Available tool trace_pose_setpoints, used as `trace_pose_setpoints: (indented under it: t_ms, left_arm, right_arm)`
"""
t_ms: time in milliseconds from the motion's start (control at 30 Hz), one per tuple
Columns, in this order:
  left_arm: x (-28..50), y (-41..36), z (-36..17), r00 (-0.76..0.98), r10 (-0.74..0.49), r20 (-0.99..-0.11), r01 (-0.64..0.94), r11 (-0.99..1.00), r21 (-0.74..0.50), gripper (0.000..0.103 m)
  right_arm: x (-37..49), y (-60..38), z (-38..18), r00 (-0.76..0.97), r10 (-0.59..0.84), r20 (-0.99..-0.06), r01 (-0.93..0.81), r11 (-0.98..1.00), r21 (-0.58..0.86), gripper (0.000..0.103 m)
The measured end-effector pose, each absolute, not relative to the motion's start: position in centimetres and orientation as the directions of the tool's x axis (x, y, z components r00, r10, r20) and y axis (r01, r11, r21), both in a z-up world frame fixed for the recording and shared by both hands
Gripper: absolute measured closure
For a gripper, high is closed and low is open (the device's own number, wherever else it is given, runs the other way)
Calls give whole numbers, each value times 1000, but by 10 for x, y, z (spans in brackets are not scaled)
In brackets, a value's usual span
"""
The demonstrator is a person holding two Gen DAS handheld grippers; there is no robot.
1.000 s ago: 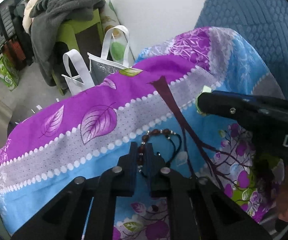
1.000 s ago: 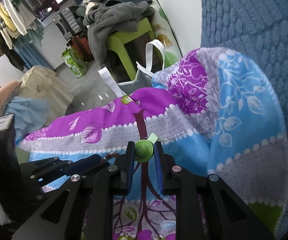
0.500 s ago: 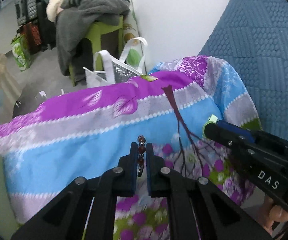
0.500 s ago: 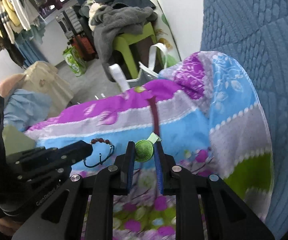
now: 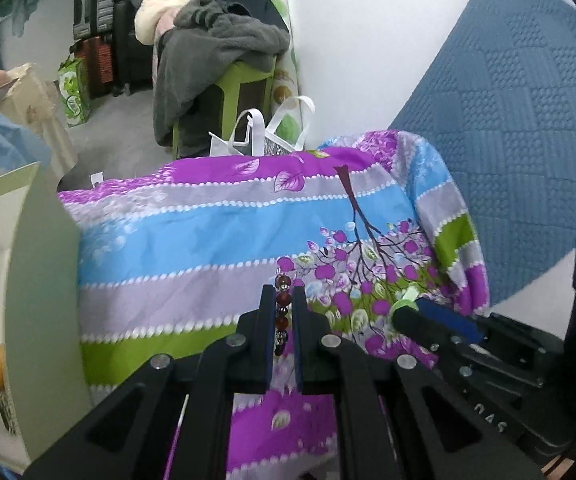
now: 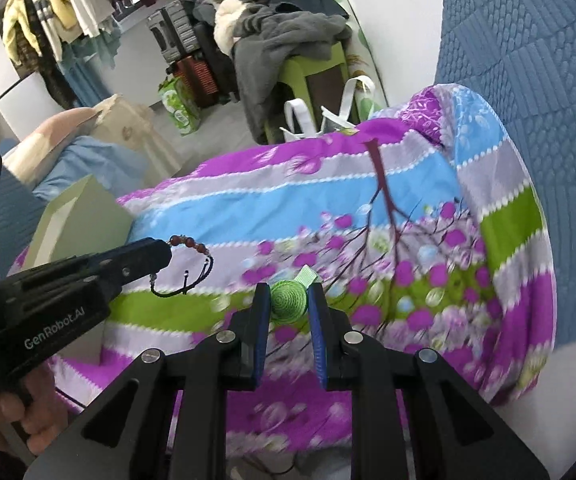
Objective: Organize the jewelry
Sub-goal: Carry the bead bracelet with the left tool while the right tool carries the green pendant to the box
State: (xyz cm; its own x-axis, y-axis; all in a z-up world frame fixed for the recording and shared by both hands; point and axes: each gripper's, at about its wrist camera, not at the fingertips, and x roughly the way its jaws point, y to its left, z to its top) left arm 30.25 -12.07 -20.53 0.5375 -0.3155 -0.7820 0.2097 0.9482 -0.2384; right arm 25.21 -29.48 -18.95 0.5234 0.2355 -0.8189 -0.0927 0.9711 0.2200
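My left gripper (image 5: pixel 283 300) is shut on a bracelet of dark red beads (image 5: pixel 282 312), held in the air above the striped floral bedcover (image 5: pixel 215 216). In the right wrist view the bracelet (image 6: pixel 190 258) hangs from the left gripper's tip (image 6: pixel 159 254), its black cord looped below. My right gripper (image 6: pixel 288 300) is shut on a round green woven ornament (image 6: pixel 288 299) with a pale green ribbon tab. The right gripper's tip also shows in the left wrist view (image 5: pixel 408 312), to the right of and close to the left gripper.
A pale green open box (image 6: pixel 75 216) stands at the left edge of the bedcover, also large at left in the left wrist view (image 5: pixel 27 272). A blue quilted headboard (image 5: pixel 508 120) rises at right. Beyond the bed stand a white tote bag (image 5: pixel 259 136) and a clothes-piled green stool (image 5: pixel 243 84).
Both grippers have pulled back and up from the bedcover, each keeping its item. The bracelet has left the cover and hangs in the air. The pale green box has come into view at left.
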Motion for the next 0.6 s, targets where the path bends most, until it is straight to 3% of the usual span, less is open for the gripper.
trace_pose_setpoints:
  t_ms: [600]
  left_arm:
    - [243,-23,-70,698,-274,-662,140,958,-249,98]
  right_arm:
    - [213,-210,-68,629,300,-717,-211,954,214,86]
